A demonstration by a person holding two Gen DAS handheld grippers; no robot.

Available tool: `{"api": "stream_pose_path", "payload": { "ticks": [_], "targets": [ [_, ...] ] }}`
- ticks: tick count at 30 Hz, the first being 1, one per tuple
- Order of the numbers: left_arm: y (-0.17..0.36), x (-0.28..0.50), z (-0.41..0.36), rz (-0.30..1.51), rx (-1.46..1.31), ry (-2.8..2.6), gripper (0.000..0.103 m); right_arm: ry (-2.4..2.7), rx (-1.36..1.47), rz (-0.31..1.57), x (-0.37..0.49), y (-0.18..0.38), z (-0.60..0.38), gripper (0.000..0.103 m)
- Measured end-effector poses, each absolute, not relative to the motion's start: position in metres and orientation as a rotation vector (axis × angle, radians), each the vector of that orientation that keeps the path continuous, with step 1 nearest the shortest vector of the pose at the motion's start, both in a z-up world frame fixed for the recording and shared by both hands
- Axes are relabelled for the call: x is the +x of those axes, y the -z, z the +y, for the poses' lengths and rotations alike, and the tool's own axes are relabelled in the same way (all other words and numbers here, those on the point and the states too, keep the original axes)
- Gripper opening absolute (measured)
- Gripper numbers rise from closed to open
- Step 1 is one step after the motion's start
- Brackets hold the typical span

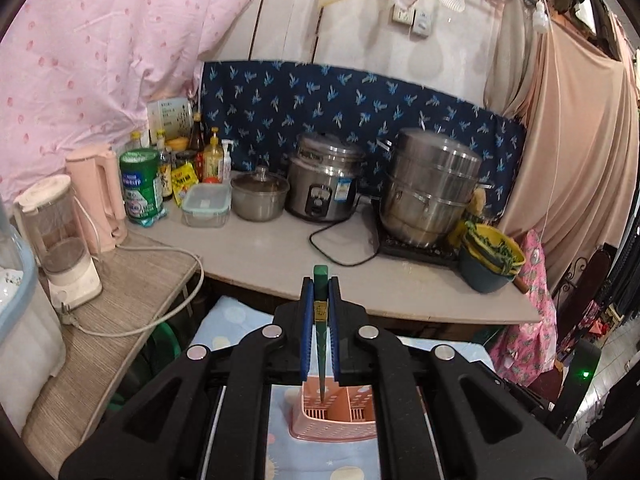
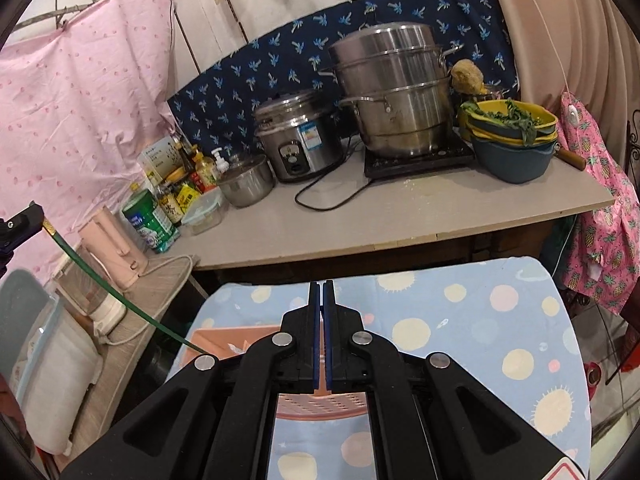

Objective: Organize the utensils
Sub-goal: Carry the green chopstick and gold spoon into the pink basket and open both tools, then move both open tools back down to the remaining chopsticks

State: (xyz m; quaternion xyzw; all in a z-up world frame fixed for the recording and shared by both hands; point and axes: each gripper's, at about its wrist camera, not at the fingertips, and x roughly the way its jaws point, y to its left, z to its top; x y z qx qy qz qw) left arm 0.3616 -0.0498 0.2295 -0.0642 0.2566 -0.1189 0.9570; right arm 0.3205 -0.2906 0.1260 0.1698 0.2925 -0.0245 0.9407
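My left gripper [image 1: 321,292] is shut on a green chopstick [image 1: 320,322] near its thick end. The chopstick points down, its thin tip inside a compartment of the pink perforated utensil holder [image 1: 340,412] on the dotted blue cloth [image 1: 224,328]. In the right wrist view the left gripper [image 2: 24,220] shows at the far left with the green chopstick [image 2: 108,296] slanting down to the pink holder [image 2: 224,340]. My right gripper [image 2: 322,300] is shut and empty, above the holder's near rim.
Behind the cloth-covered surface [image 2: 480,320] stands a grey counter [image 2: 380,216] with a rice cooker [image 2: 294,140], a stacked steel steamer [image 2: 394,88], a small lidded pot [image 2: 244,180], stacked bowls [image 2: 512,144], bottles and a green can [image 2: 146,220]. A low side table [image 1: 100,320] holds a blender and a pink kettle.
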Motion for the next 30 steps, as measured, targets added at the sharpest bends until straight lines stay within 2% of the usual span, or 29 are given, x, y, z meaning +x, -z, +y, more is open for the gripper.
{"api": "stream_pose_path", "payload": {
  "ticks": [7,8,9,10,12,16,24,30],
  "targets": [
    [-0.191,0.376,-0.053,0.593,-0.109,0.215,0.007,0.048,0.331,0.642,0.332,-0.102,-0.287,0.003],
    [-0.189,0.376,-0.052,0.597,-0.109,0.213,0.008,0.05,0.328,0.638,0.332,-0.102,-0.286,0.006],
    [-0.186,0.377,-0.051,0.604,-0.106,0.208,0.012,0.052,0.322,0.636,0.331,-0.103,-0.285,0.012],
    [-0.185,0.377,-0.05,0.609,-0.103,0.2,0.025,0.054,0.317,0.63,0.329,-0.105,-0.284,0.016],
    [-0.182,0.374,-0.046,0.606,-0.102,0.173,0.043,0.057,0.314,0.612,0.323,-0.11,-0.283,0.03],
    [-0.183,0.363,-0.04,0.594,-0.082,0.142,0.055,0.056,0.319,0.59,0.309,-0.121,-0.283,0.034],
    [-0.173,0.328,-0.03,0.616,-0.055,0.113,0.059,0.055,0.317,0.569,0.262,-0.132,-0.277,0.05],
    [-0.149,0.291,-0.025,0.661,-0.023,0.1,0.059,0.051,0.307,0.57,0.215,-0.124,-0.267,0.056]
  ]
}}
